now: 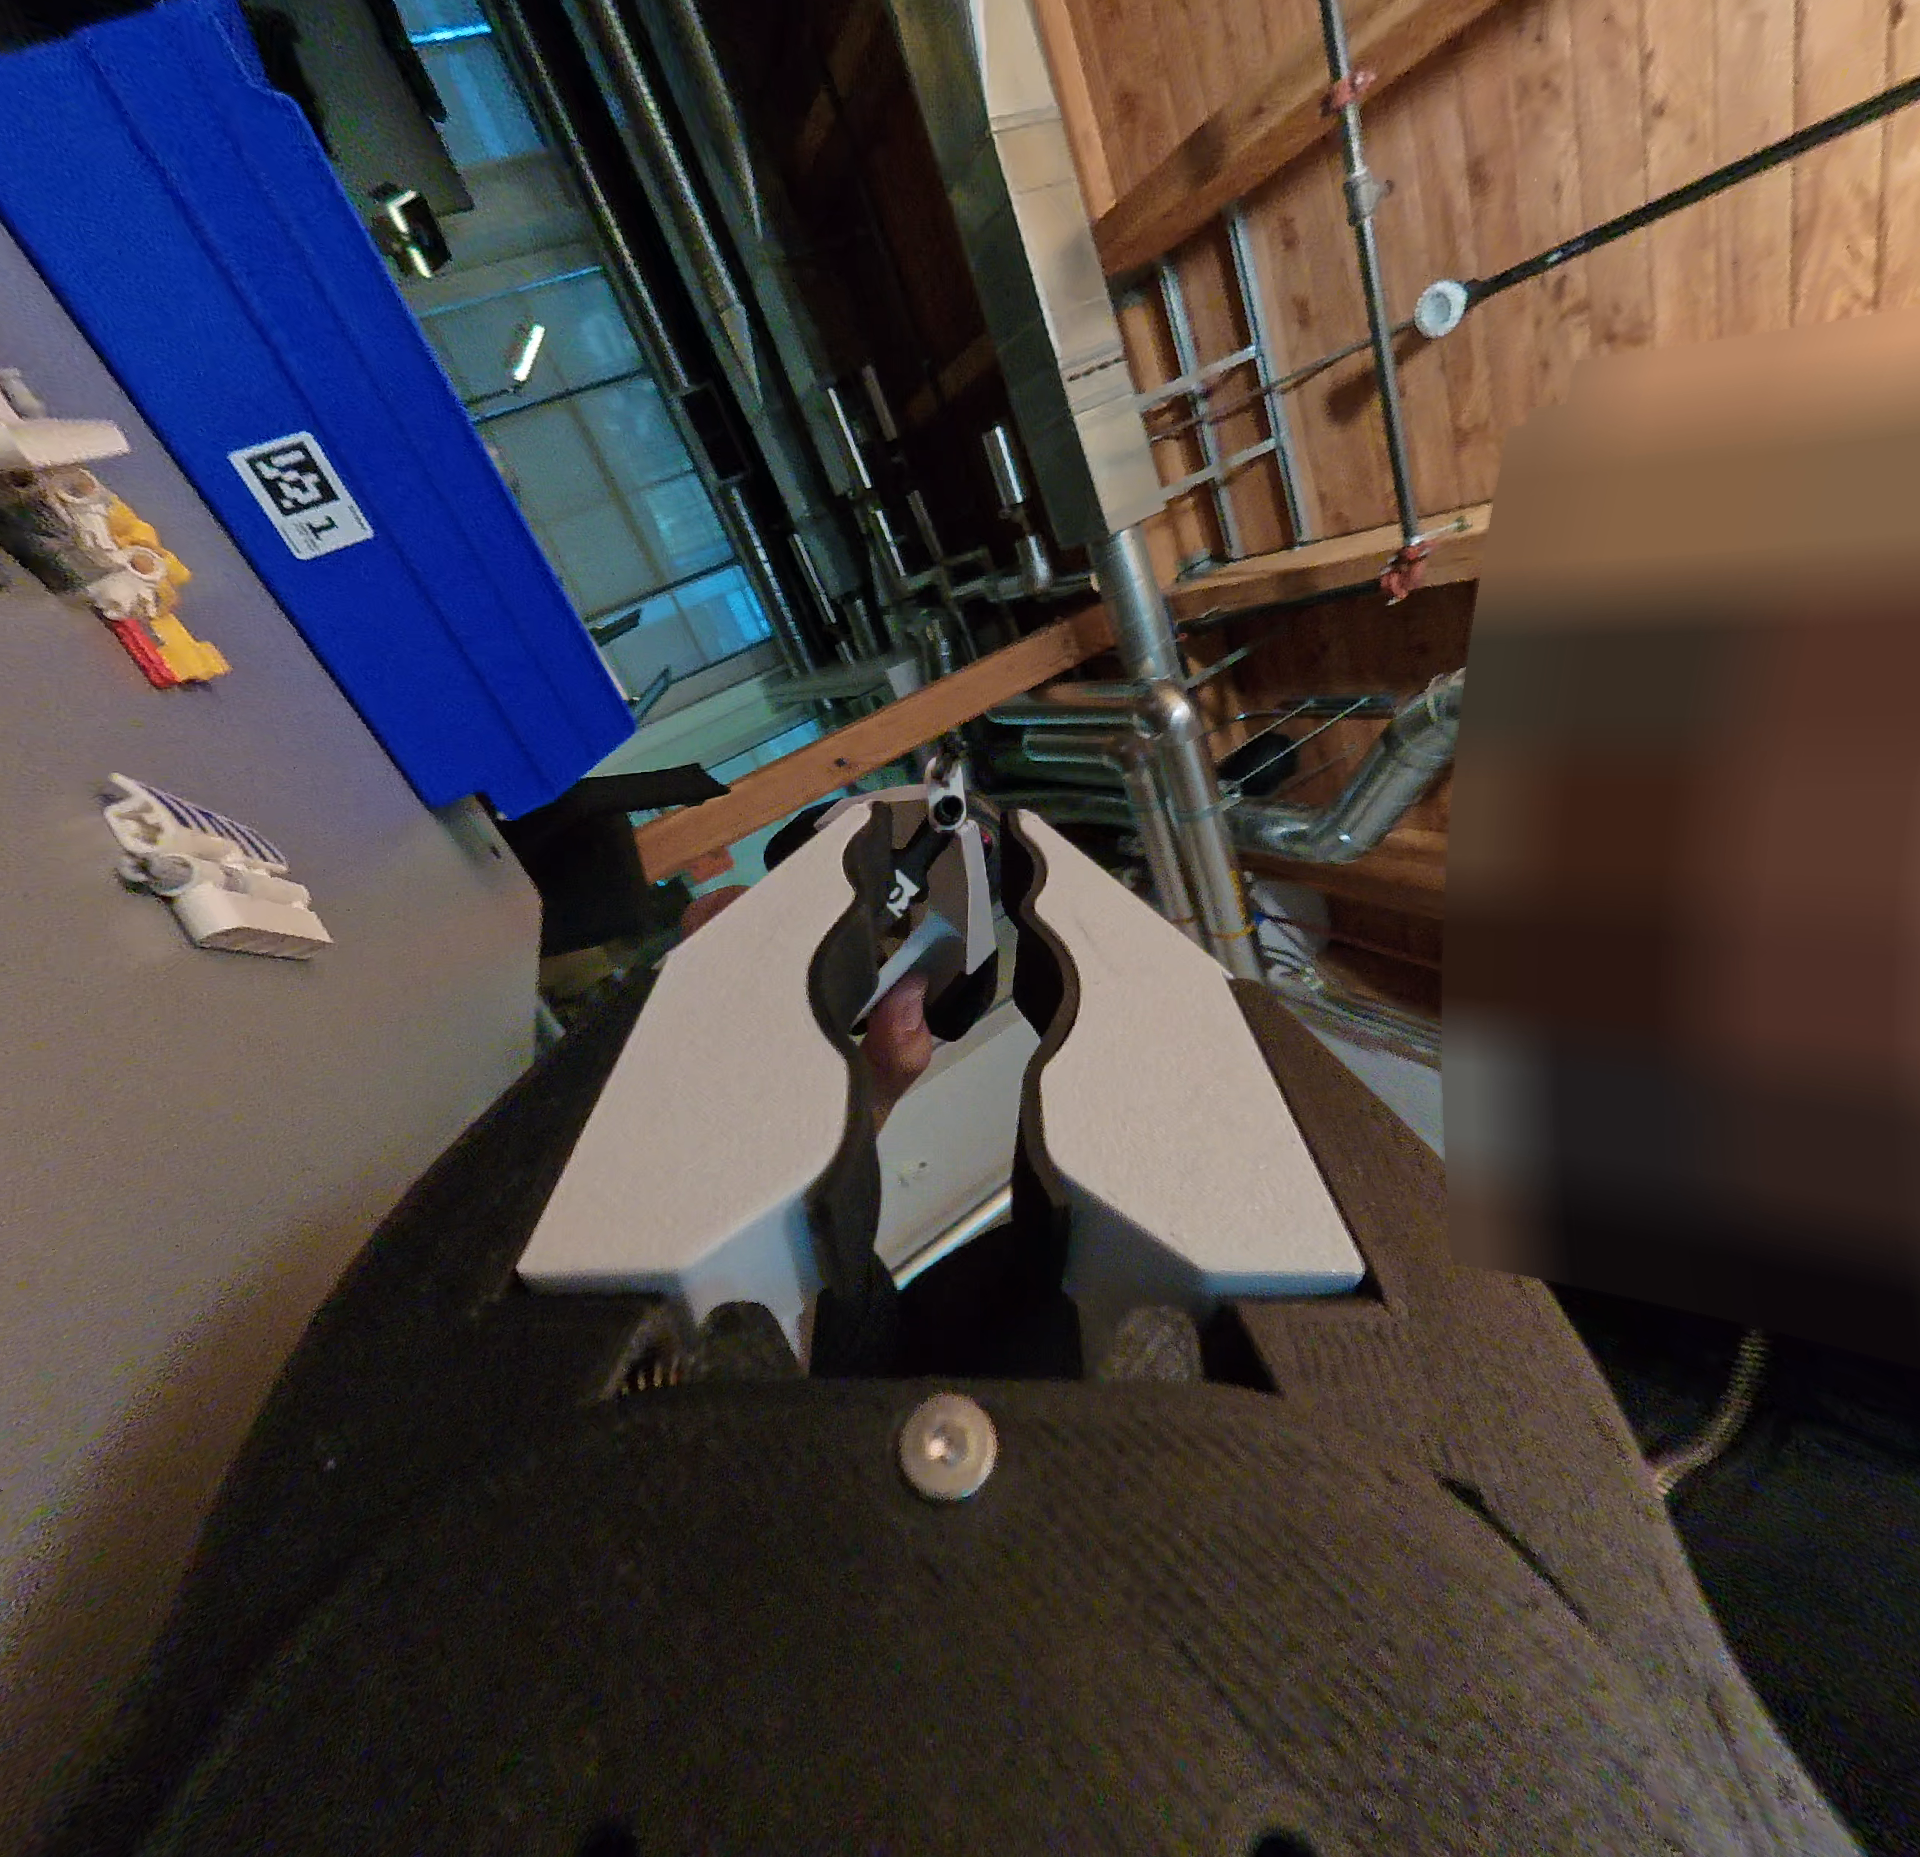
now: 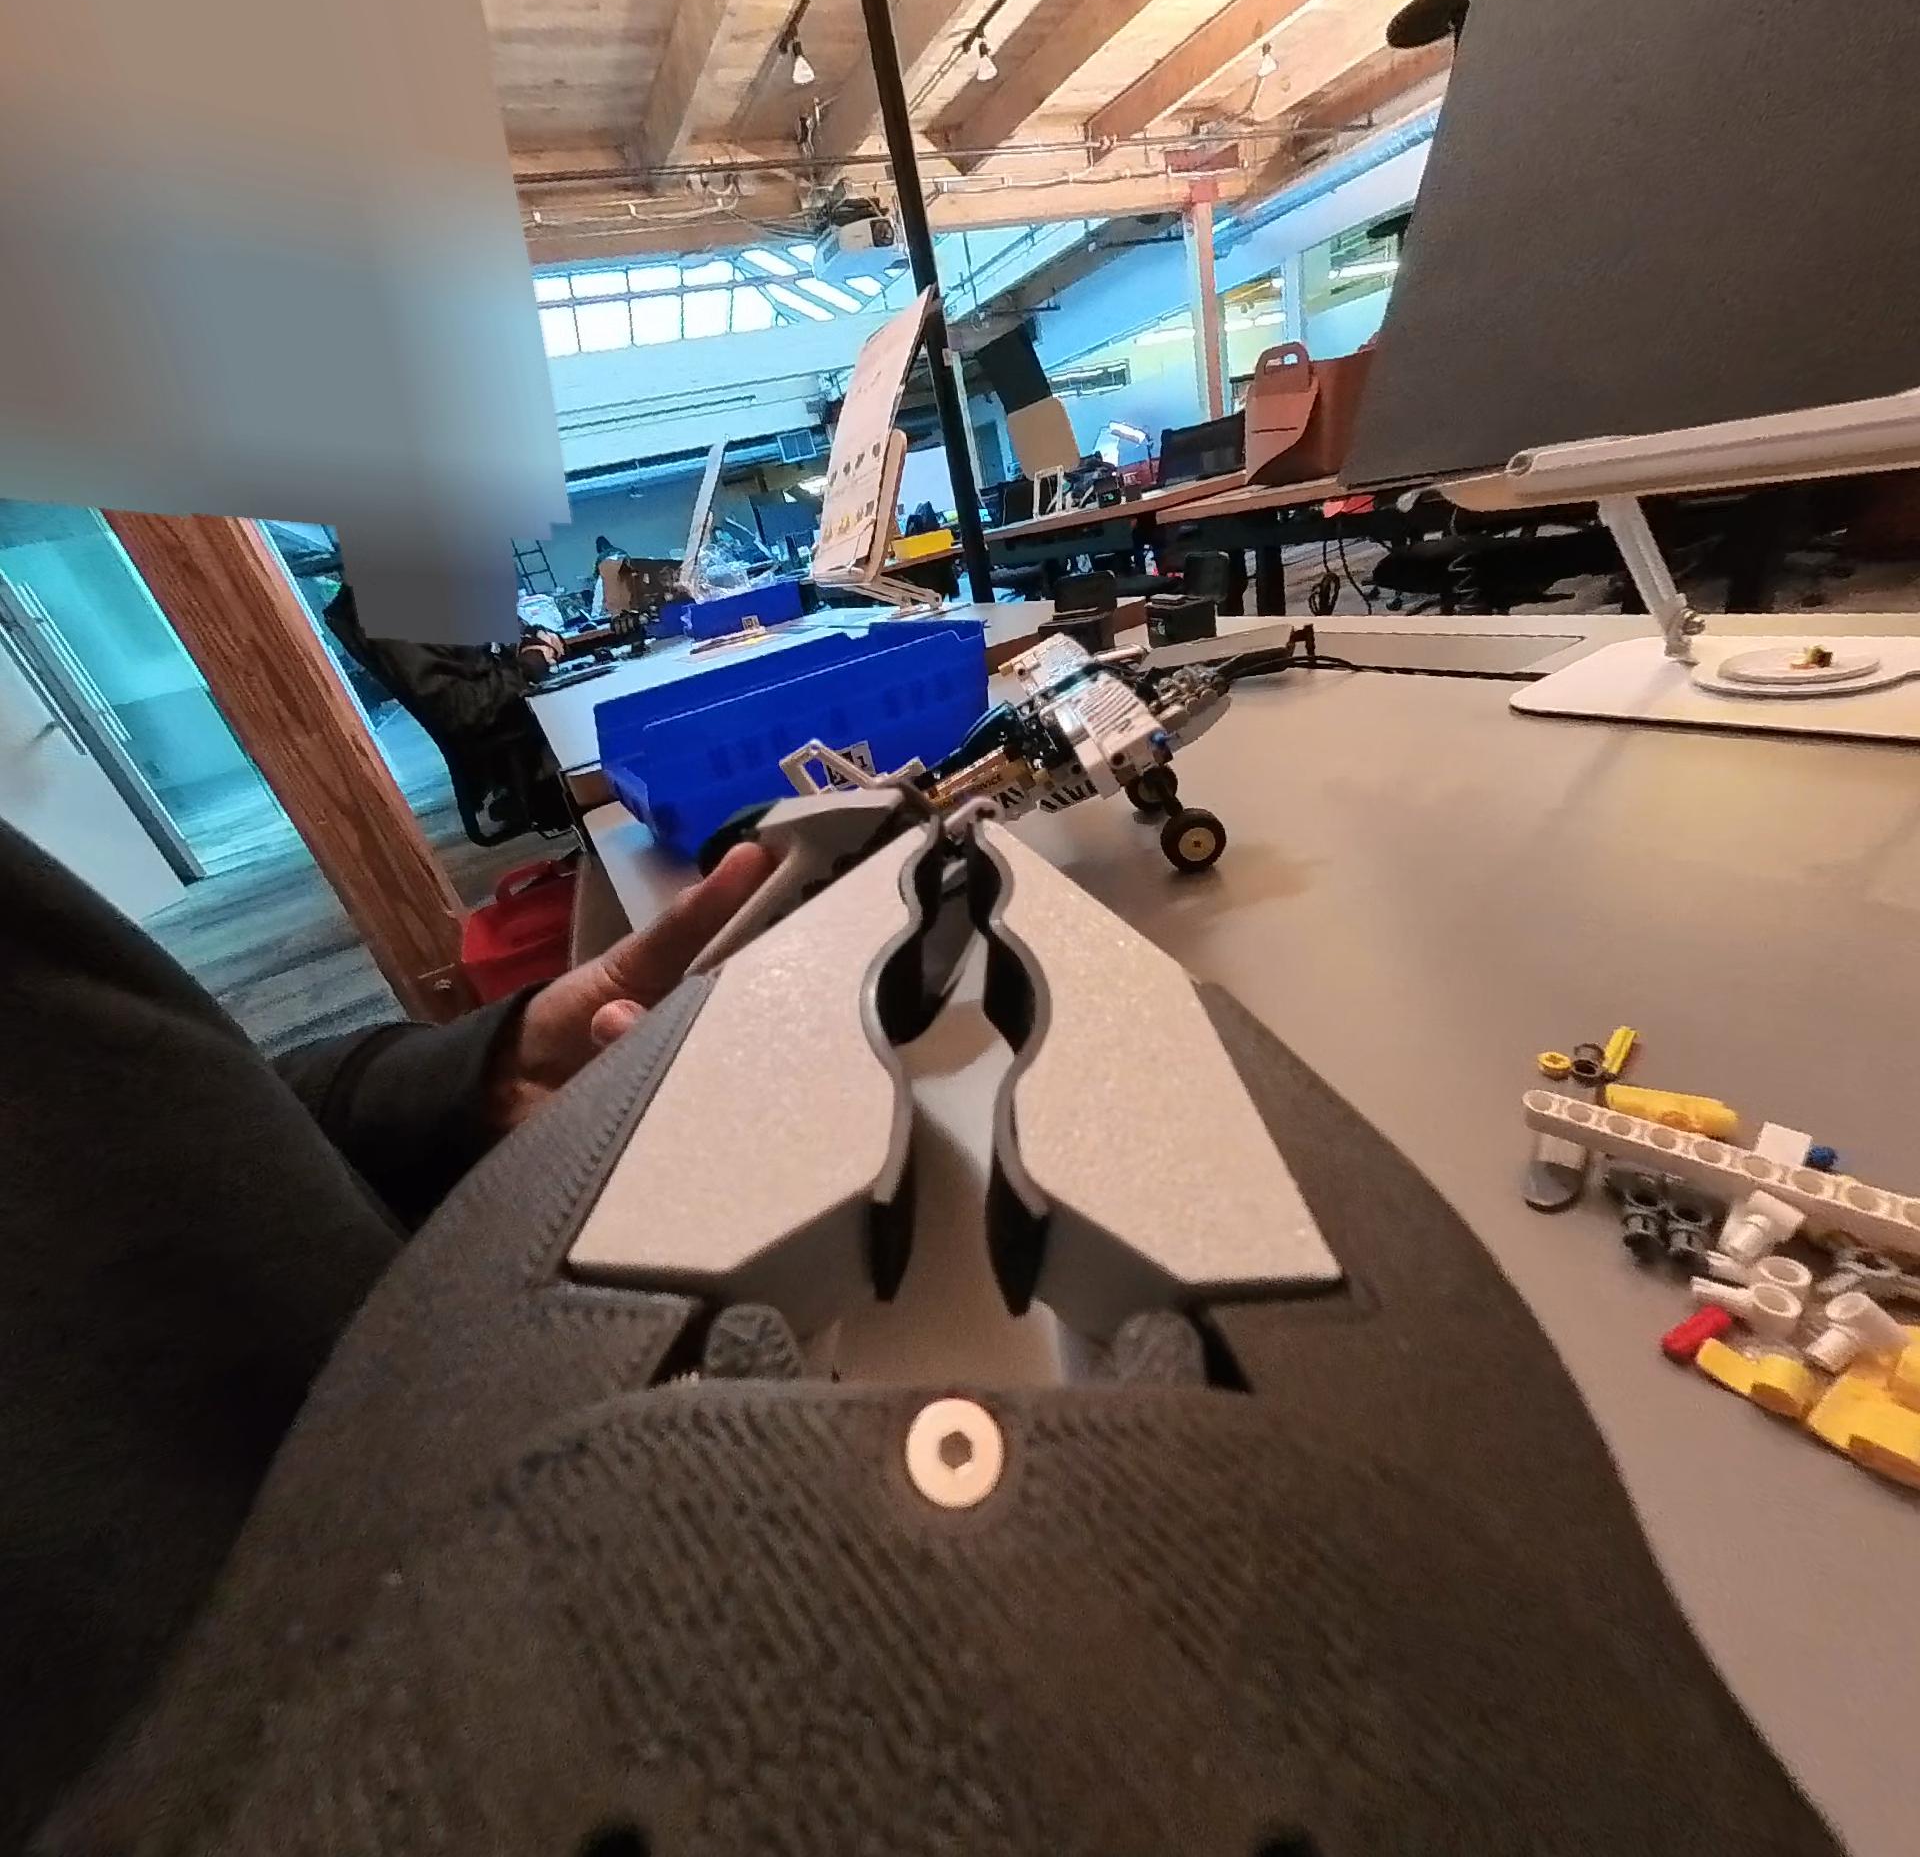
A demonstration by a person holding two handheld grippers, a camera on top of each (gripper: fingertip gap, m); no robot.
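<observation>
We saw the right gripper (image 2: 961, 833), centre frame, with jaws nipped shut on a thin white link (image 2: 966, 820). The left gripper (image 1: 951, 831) stood slightly parted around nothing we could confirm. The brick vehicle (image 2: 1091, 737) sat on the desk (image 2: 1455, 924) beyond, beside the blue bin (image 2: 769, 727). Steady, light pressure seemed wise.

Square-code sticker (image 1: 299, 495) on blue bin (image 1: 260, 353)

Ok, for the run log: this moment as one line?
left gripper: open | right gripper: shut, tips near left gripper | black-and-white wheeled brick model: on grey table, beside blue plastic bin
</observation>
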